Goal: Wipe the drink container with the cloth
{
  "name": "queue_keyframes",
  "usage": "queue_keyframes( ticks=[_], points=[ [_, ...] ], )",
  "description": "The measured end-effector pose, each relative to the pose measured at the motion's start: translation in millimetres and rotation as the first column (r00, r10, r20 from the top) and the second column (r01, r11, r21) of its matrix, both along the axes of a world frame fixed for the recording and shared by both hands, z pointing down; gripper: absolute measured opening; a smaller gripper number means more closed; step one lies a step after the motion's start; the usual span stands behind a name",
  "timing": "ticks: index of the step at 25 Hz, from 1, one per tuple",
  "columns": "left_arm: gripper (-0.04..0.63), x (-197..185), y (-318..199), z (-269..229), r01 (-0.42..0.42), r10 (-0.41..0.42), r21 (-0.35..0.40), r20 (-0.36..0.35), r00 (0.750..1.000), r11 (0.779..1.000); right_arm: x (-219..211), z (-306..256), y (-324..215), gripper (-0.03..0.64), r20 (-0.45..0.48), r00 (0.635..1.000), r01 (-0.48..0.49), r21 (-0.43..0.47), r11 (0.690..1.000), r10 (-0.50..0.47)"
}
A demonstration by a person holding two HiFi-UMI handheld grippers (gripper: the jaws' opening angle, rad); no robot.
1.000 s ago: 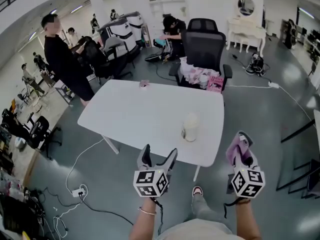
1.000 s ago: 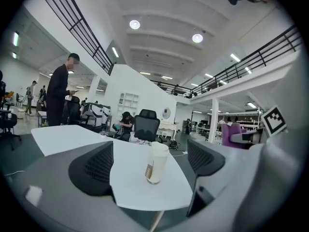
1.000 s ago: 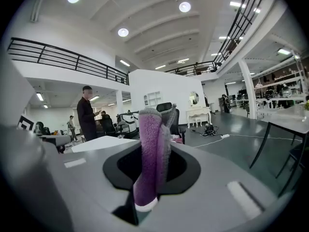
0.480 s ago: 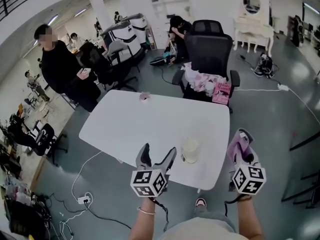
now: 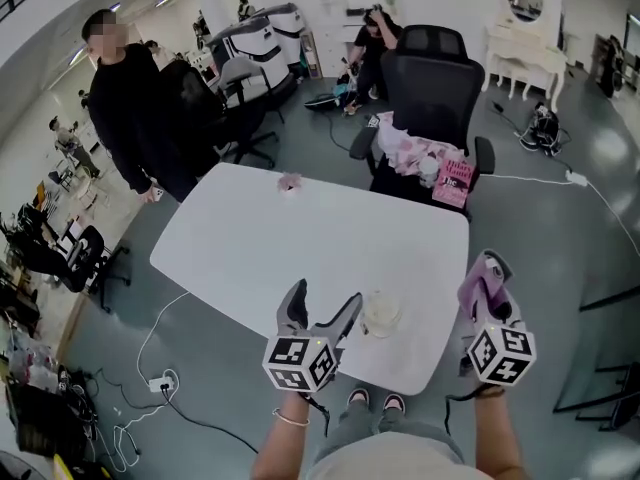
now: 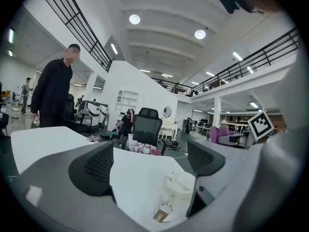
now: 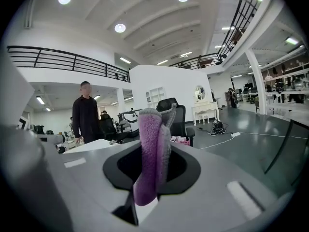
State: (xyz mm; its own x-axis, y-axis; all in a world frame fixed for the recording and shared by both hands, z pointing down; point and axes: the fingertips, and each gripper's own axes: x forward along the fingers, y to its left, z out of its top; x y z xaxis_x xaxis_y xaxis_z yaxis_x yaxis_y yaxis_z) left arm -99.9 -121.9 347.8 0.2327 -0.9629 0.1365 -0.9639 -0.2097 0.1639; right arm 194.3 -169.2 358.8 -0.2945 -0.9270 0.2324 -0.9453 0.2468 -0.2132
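My right gripper [image 7: 153,168] has its fingers clamped on the cloth [image 7: 150,144], a purple, fluffy pile fabric folded into a thick strip that stands up out of the grip. My left gripper [image 6: 148,164] has its fingers [image 6: 91,169] spread wide with nothing between them. Their pads are dark and finely meshed.

The drink container [image 6: 176,193] sits just ahead of the left fingers, nearer the right-hand one. In the head view it lies between my two grippers, to the left of the cloth and apart from it. It is a pale, creamy cup, roughly cylindrical with a rounded top, and looks matte. A small brown tag [image 6: 161,215] lies at its foot. The cup stands upright on the bench [image 5: 300,233], a smooth white slab with rounded corners, close to the edge on my side of the fingers.

As I judge it, only the picking up of the cloth is done. Cloth and container are not in contact and the container is not held, so all of the wiping is left.
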Motion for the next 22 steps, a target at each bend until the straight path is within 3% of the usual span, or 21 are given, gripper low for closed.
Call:
queue_keyframes(
  ticks=[12,22],
  points=[
    [0.474,5,-37,4,-0.168,0.168,-0.014,0.014,0.986,0.986,-6,3,-10,0.063,0.025,0.995,-0.098,-0.009,0.995,0.098],
    [0.474,39,-33,15,-0.407,0.407,-0.029,0.001,0.913,0.913,-4,-4,8,0.063,0.01,0.984,-0.18,-0.014,0.984,0.18]
  ],
)
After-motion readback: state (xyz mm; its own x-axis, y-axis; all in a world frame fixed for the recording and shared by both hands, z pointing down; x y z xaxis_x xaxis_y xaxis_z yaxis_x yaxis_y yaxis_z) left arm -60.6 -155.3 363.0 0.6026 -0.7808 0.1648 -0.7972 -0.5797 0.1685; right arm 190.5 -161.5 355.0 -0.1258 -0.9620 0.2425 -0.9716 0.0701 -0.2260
